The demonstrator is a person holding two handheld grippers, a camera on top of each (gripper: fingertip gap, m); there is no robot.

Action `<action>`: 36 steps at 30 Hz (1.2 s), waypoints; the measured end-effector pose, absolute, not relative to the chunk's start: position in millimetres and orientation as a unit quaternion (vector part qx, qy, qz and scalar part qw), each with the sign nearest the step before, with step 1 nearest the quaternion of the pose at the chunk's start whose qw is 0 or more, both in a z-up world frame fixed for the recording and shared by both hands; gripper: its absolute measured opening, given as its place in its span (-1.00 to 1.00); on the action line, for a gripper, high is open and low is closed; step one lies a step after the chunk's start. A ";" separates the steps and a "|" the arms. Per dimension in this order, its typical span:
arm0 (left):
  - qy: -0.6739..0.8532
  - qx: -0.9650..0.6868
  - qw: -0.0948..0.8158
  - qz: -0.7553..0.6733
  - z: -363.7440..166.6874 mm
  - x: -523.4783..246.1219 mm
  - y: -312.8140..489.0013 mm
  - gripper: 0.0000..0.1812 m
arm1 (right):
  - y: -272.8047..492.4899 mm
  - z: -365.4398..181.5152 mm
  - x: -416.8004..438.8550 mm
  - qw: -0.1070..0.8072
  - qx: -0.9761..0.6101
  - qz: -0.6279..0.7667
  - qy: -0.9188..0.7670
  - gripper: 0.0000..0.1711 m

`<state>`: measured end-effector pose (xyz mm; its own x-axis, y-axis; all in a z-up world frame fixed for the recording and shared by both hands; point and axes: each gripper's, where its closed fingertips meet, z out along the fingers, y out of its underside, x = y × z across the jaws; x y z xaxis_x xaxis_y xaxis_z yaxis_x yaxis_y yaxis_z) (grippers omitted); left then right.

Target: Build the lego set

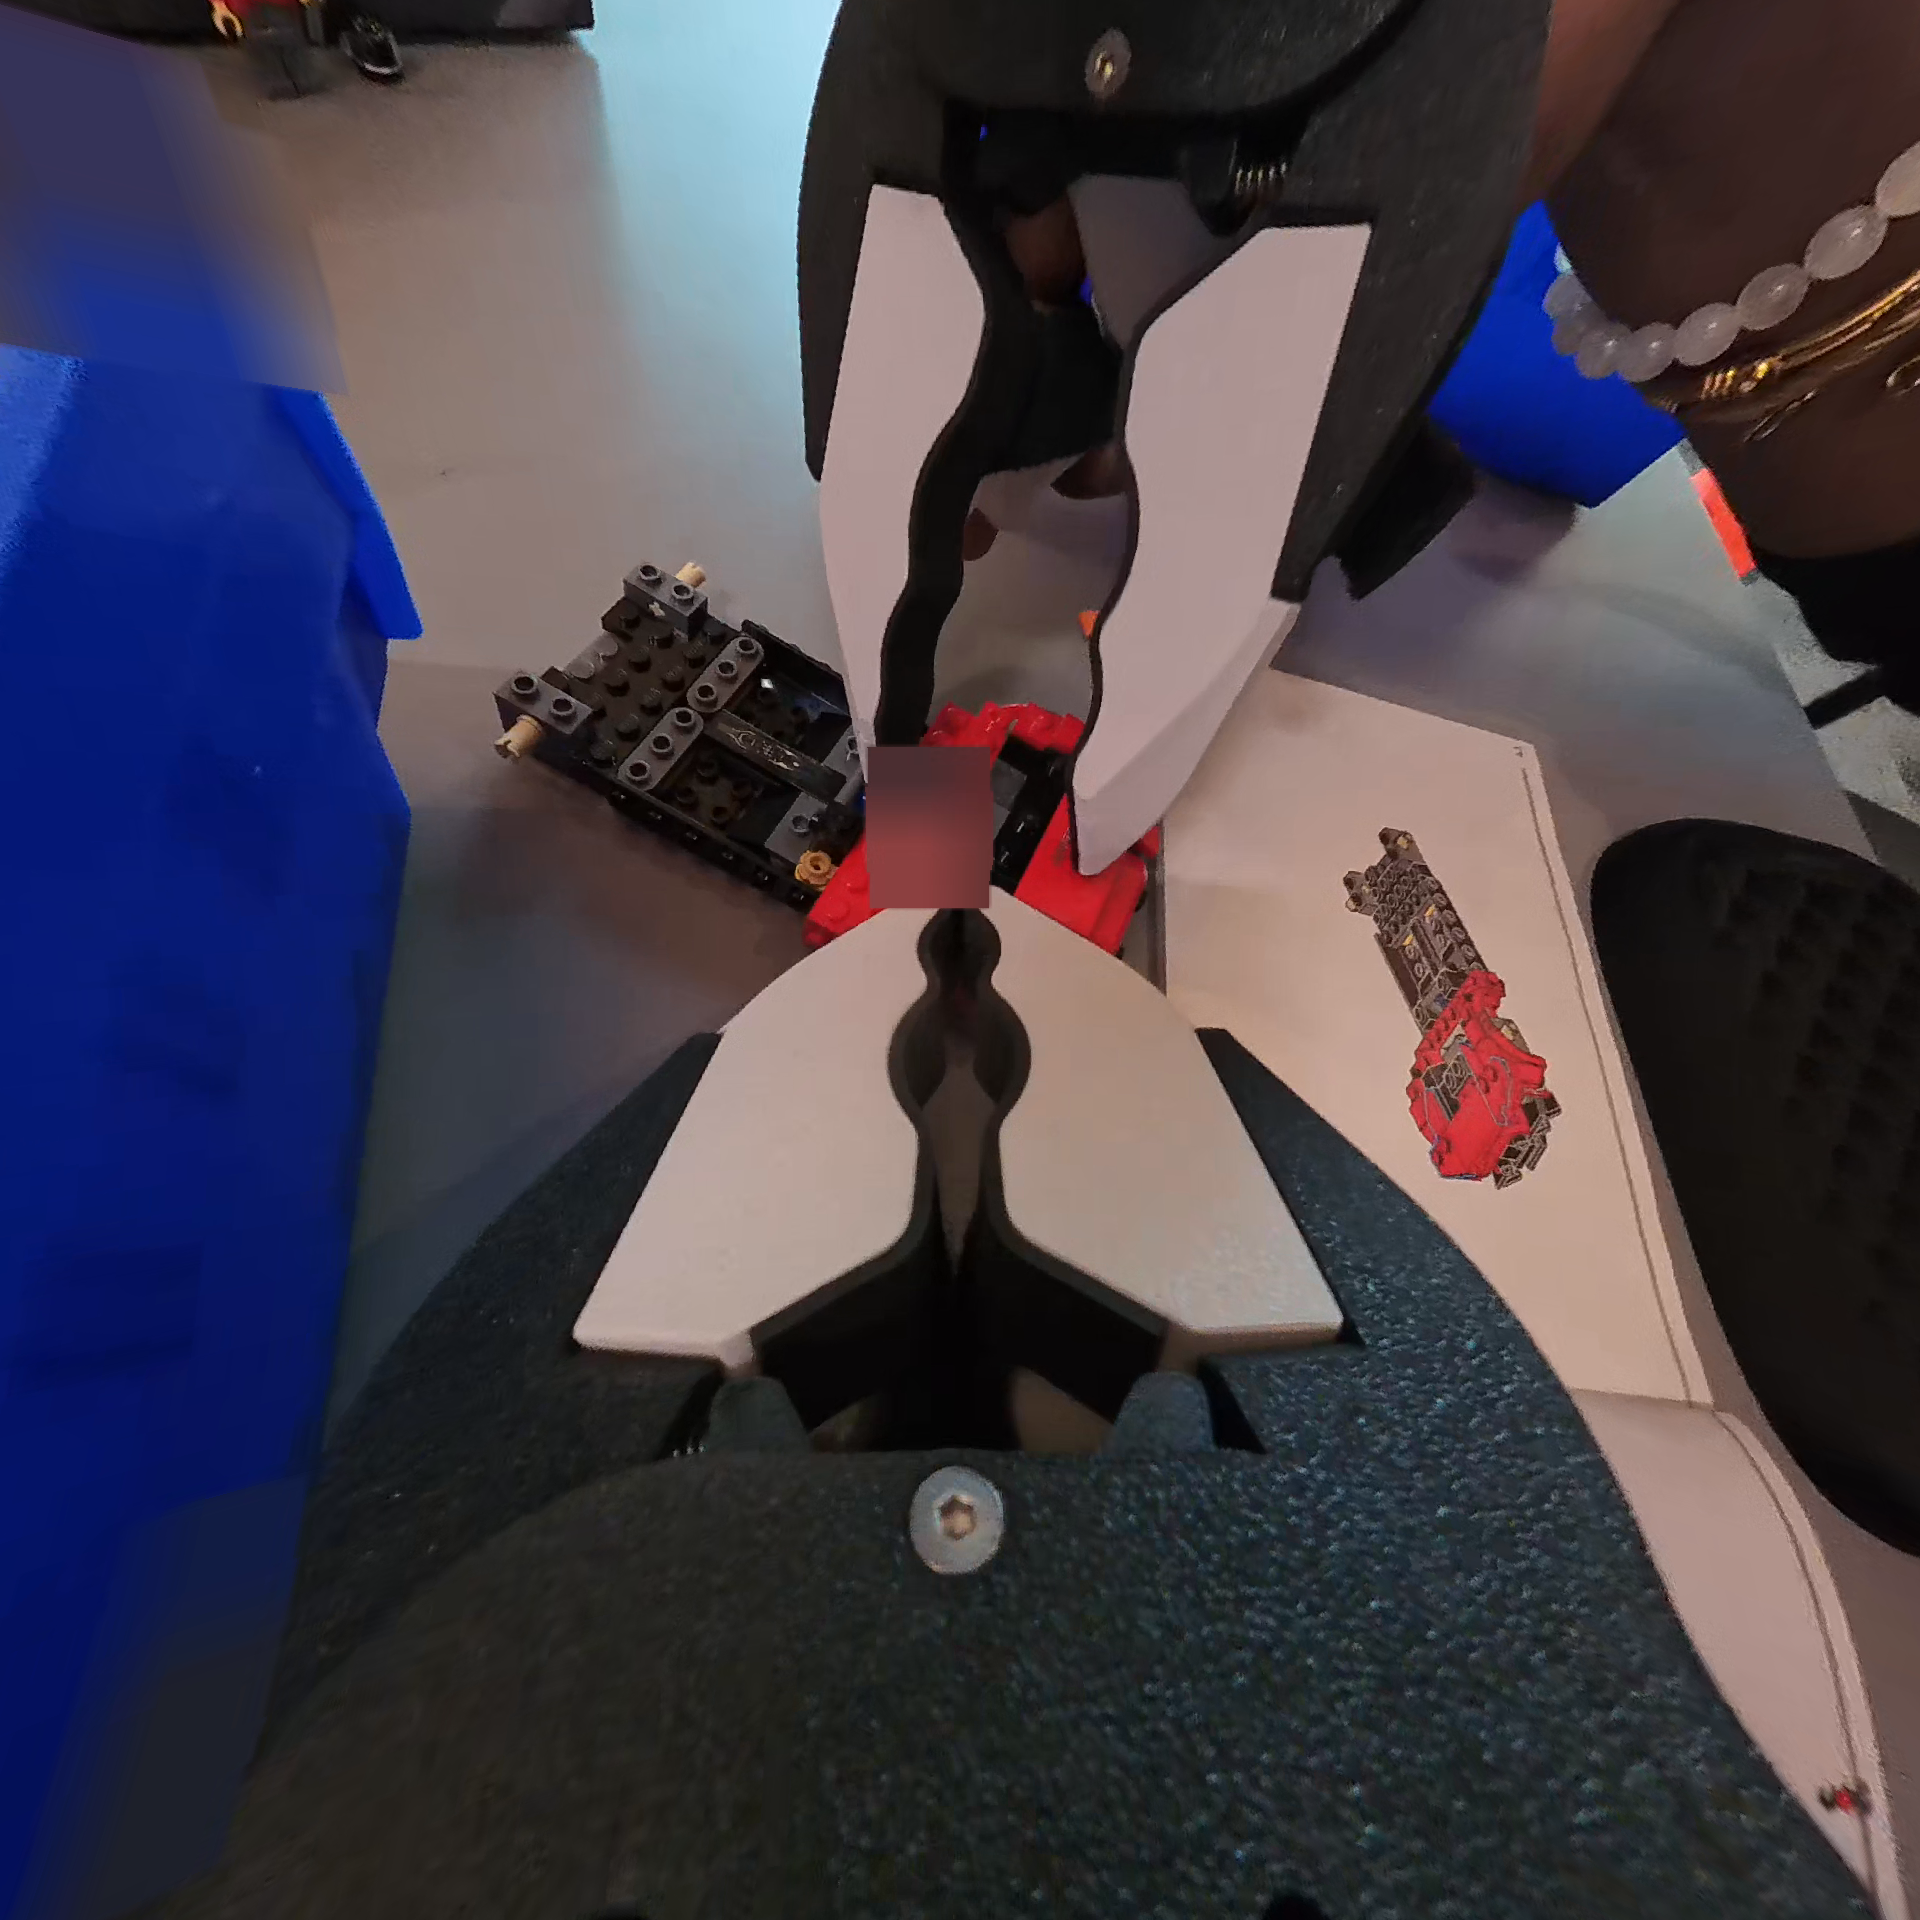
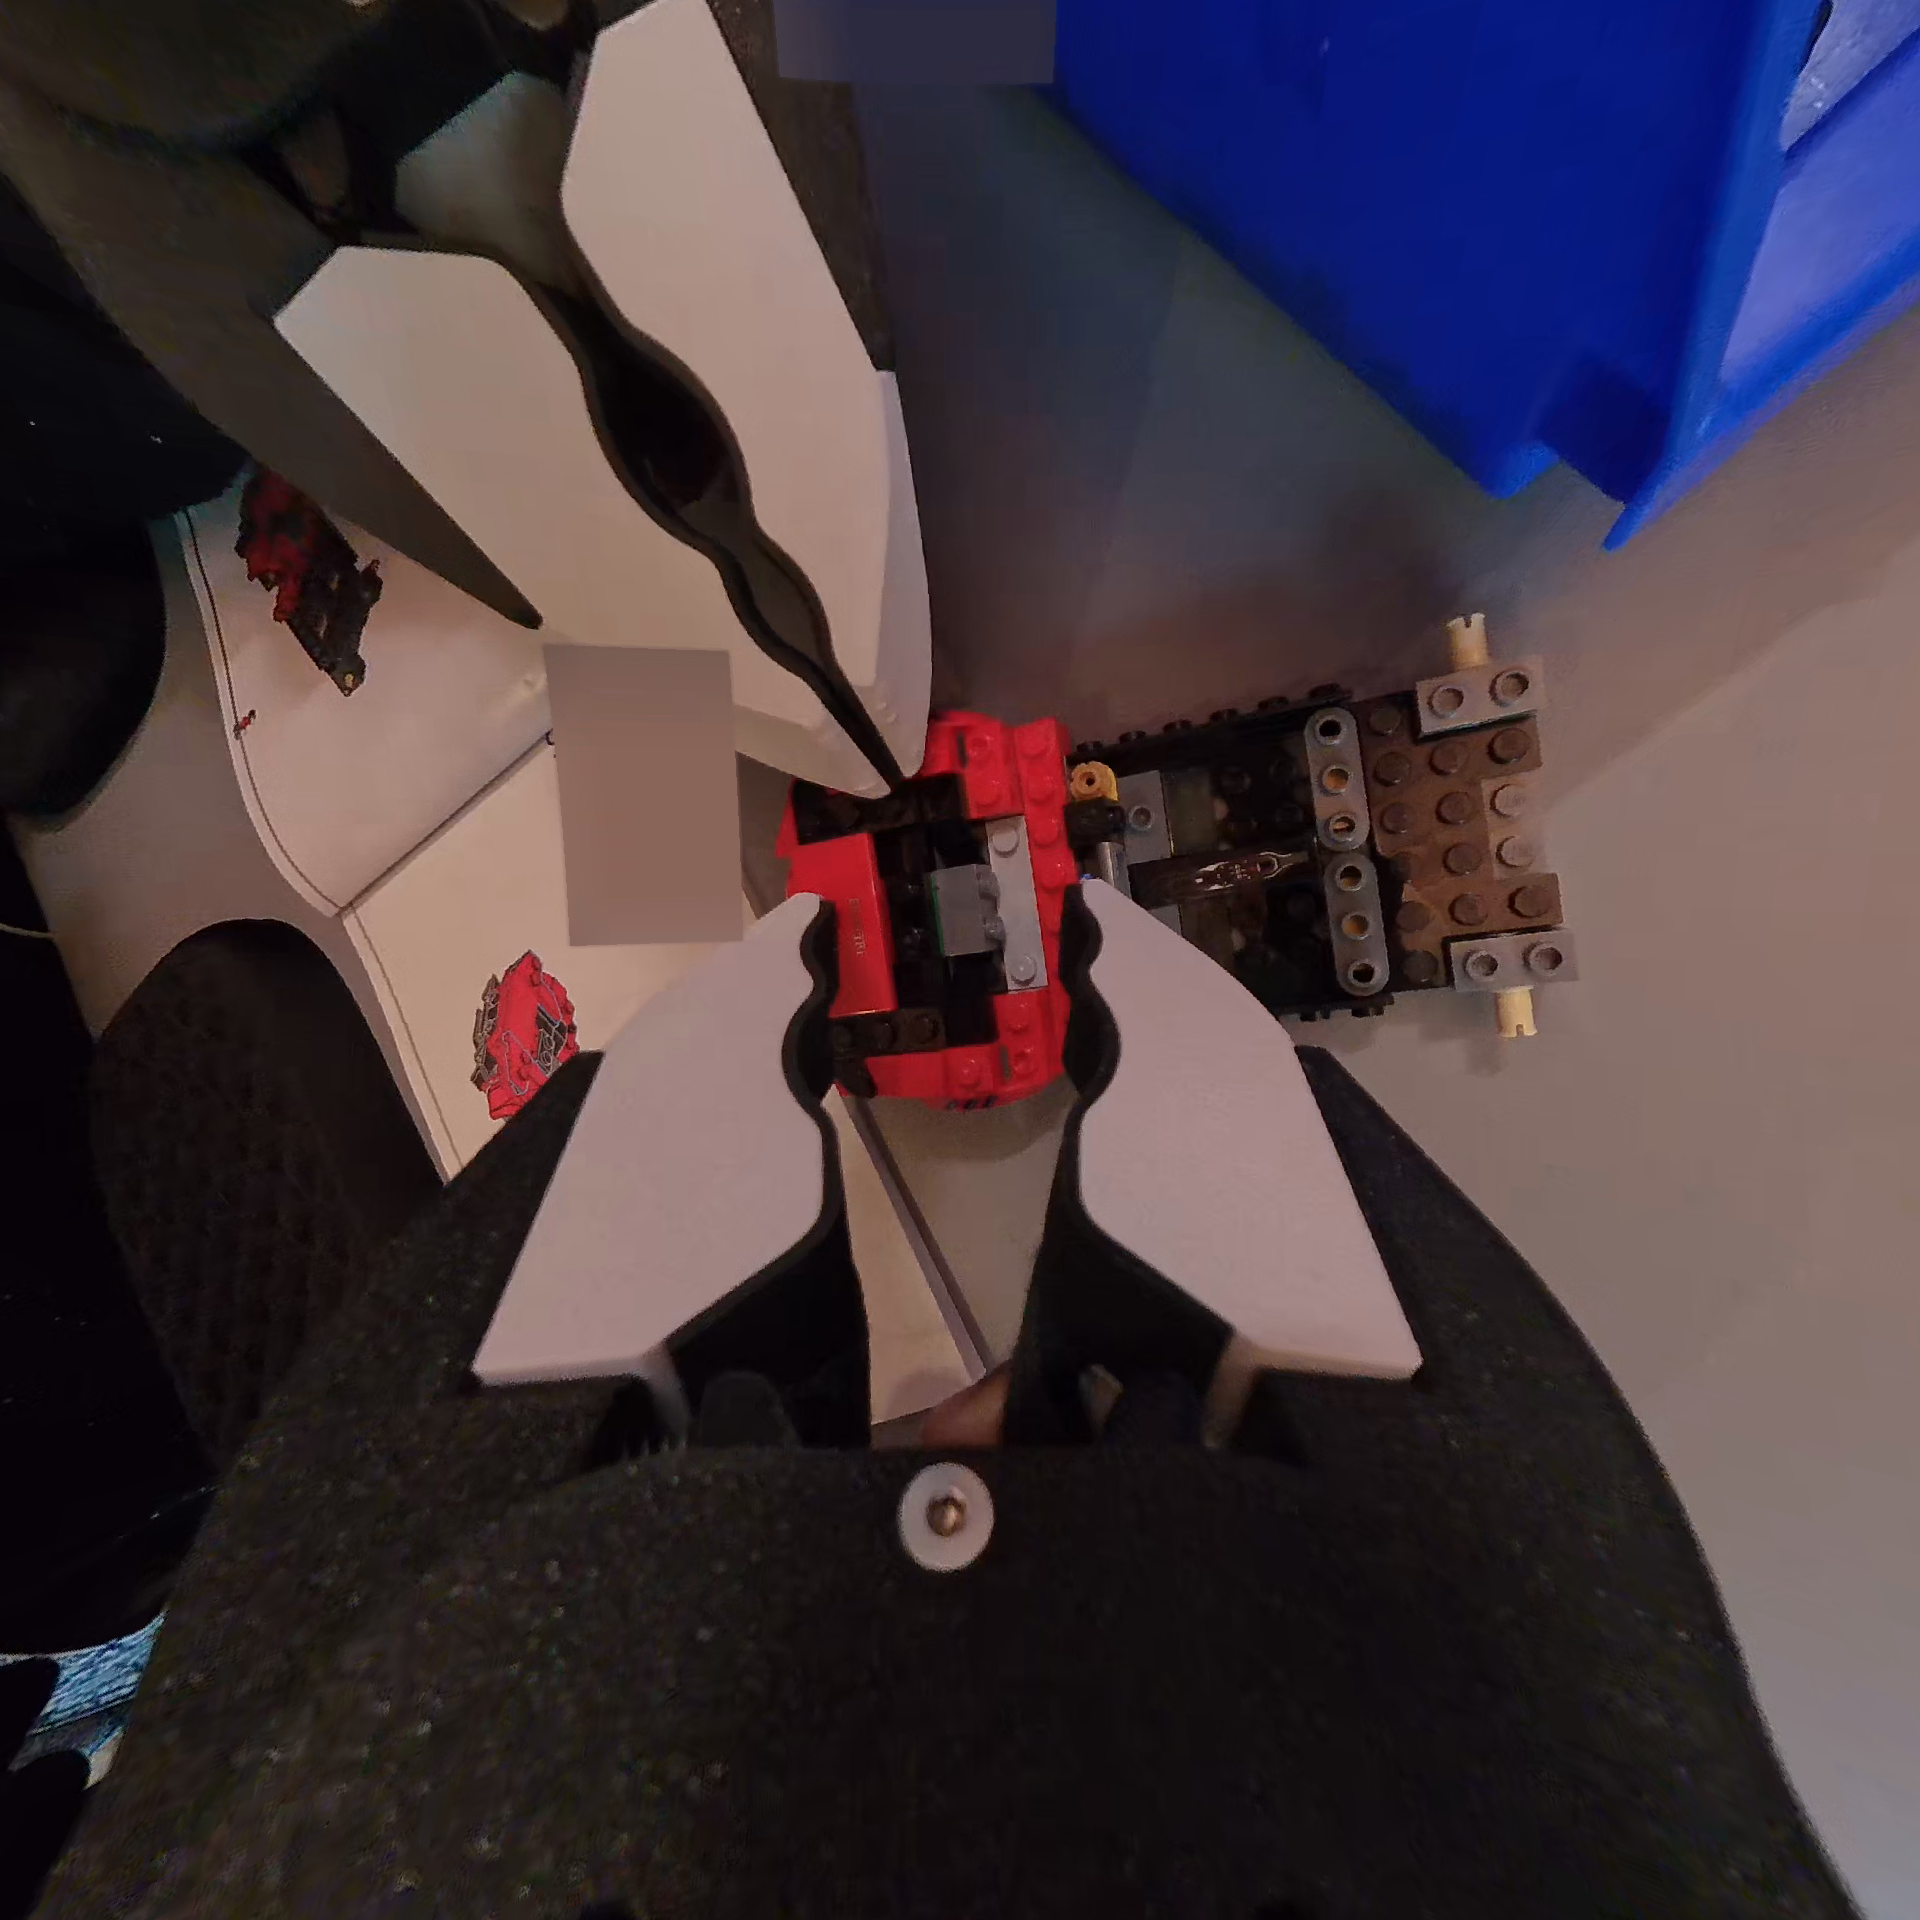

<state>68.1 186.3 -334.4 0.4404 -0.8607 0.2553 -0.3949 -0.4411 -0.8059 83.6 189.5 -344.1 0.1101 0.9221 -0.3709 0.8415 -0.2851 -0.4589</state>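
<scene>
The lego model lies on the grey table: a black chassis (image 1: 675, 727) (image 2: 1455, 821) with tan axle pins, joined to a red section (image 1: 1101, 904) (image 2: 1029, 790). My right gripper (image 2: 951, 914) comes down from above and straddles the red section, one finger at its free end and one at the joint with the chassis; both seem to touch it. It also shows in the left wrist view (image 1: 992, 805). My left gripper (image 1: 956, 920) is shut, and its tips (image 2: 891, 774) rest on a black plate at the red section's edge. Whether they pinch a small piece is hidden.
An open instruction booklet (image 1: 1351, 831) (image 2: 436, 727) with pictures of the model lies beside the red end. A blue bin (image 1: 187, 935) (image 2: 1403, 208) stands close to the chassis. A black textured object (image 1: 1766, 1091) overlaps the booklet. A wrist with bracelets (image 1: 1766, 291) holds the right gripper. The tips of both grippers are at nearly the same place.
</scene>
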 end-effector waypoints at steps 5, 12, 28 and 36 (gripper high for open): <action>0.410 -0.763 0.345 -0.361 -332.4 68.1 186.5 -1.00 | 189.2 -344.1 83.2 0.069 -0.743 0.303 -0.593 -0.52; 0.392 -0.747 0.382 -0.378 -310.4 59.8 188.1 -1.00 | 189.1 -344.1 83.1 0.068 -0.743 0.301 -0.594 -0.52; 0.407 -0.767 0.347 -0.353 -331.7 63.3 186.1 -1.00 | 189.2 -344.1 82.7 0.067 -0.742 0.299 -0.596 -0.51; 0.406 -0.765 0.348 -0.360 -332.5 62.7 185.1 -1.00 | 188.9 -344.1 81.6 0.069 -0.742 0.301 -0.595 -0.51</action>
<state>62.7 185.1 -332.5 0.4115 -0.8711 0.2681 -0.3699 -0.4285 -0.8243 81.6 188.9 -344.1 0.1108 0.9241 -0.3657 0.8412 -0.2832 -0.4607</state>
